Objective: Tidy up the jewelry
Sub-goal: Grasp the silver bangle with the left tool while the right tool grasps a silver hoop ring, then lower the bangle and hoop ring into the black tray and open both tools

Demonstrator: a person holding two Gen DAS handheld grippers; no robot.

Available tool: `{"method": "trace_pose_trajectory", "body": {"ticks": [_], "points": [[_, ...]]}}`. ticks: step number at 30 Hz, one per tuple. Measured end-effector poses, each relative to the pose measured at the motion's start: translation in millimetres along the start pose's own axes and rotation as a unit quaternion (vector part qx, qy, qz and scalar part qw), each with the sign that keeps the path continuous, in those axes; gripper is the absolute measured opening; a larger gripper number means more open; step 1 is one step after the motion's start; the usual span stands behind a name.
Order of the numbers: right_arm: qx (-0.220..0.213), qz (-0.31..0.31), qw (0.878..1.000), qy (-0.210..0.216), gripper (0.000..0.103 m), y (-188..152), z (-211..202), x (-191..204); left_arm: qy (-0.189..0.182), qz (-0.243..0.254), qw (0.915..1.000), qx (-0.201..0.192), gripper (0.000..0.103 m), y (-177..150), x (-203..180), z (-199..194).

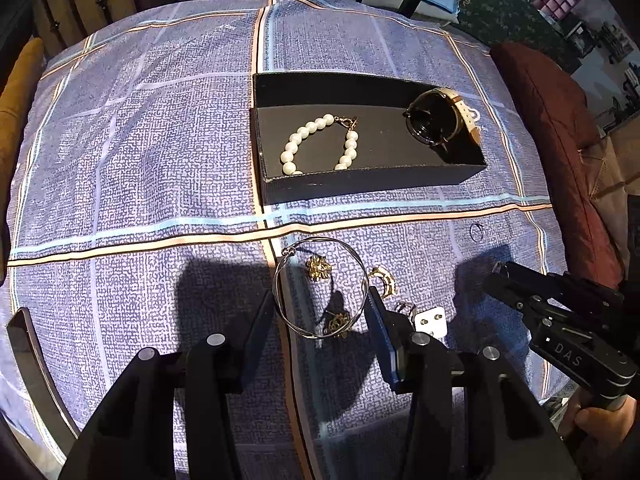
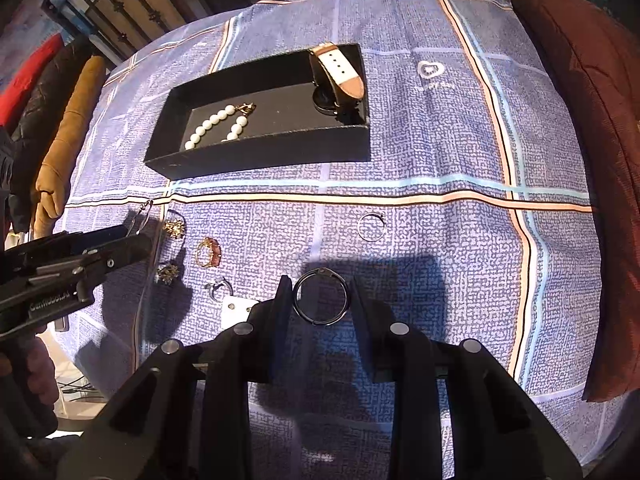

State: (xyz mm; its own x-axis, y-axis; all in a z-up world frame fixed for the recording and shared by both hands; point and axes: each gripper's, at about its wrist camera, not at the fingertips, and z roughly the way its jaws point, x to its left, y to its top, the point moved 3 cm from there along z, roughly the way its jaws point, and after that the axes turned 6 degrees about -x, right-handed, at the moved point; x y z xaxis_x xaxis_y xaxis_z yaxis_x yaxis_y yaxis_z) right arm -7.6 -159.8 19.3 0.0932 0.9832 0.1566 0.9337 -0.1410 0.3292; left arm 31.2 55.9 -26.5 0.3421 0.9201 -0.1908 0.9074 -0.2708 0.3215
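Both grippers grip hoops across the width: our left gripper pinches the thin, springy silver bangle, our right gripper the stiff, slippery dark ring.

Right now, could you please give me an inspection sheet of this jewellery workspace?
surface: blue checked cloth, shadowed under the claws.
job's things: black tray holds pearl bracelet and watch; silver bangle and dark hoop sit in the claws.
clutter: gold pieces, small ring and white earring card loose on the cloth, short of the tray.
grippers: left claw closed on the silver bangle; right claw closed on the dark hoop.
cables: thin strands below the table edge, unclear.
surroundings: dark red cushion at right; iron rail behind.
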Motion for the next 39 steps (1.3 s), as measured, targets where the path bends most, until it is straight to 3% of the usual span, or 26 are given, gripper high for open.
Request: {"method": "trace_pose_trajectory", "body": {"ticks": [6,10,19,24,31,37,38,39], "points": [[0.022,-0.018,1.000,0.003,0.030,-1,13,16,0.011,0.001,0.9996,0.024,0.046,-12,0,7],[0.013,-0.032,0.999,0.010,0.030,9,9,27,0.005,0.009,0.9998,0.014,0.046,-6,-8,0],[-0.043,-0.046,0.998,0.021,0.030,69,-17,41,-0.005,0.015,0.9989,-0.043,0.046,42,-20,-27],[-0.060,-0.057,0.996,0.025,0.030,109,-16,48,-0.001,0.020,0.9984,-0.053,0.046,77,-21,-24],[-0.046,-0.068,0.996,0.019,0.030,145,13,52,0.015,0.024,0.9990,-0.033,0.046,99,-15,7],[-0.024,-0.072,0.997,0.010,0.030,148,31,49,0.018,0.023,0.9993,-0.022,0.045,106,-12,20],[-0.015,-0.071,0.997,0.015,0.031,147,35,48,0.021,0.023,0.9993,-0.021,0.046,106,-11,21],[-0.008,-0.071,0.997,0.010,0.043,146,38,48,0.025,0.023,0.9993,-0.020,0.046,106,-10,21]]}}
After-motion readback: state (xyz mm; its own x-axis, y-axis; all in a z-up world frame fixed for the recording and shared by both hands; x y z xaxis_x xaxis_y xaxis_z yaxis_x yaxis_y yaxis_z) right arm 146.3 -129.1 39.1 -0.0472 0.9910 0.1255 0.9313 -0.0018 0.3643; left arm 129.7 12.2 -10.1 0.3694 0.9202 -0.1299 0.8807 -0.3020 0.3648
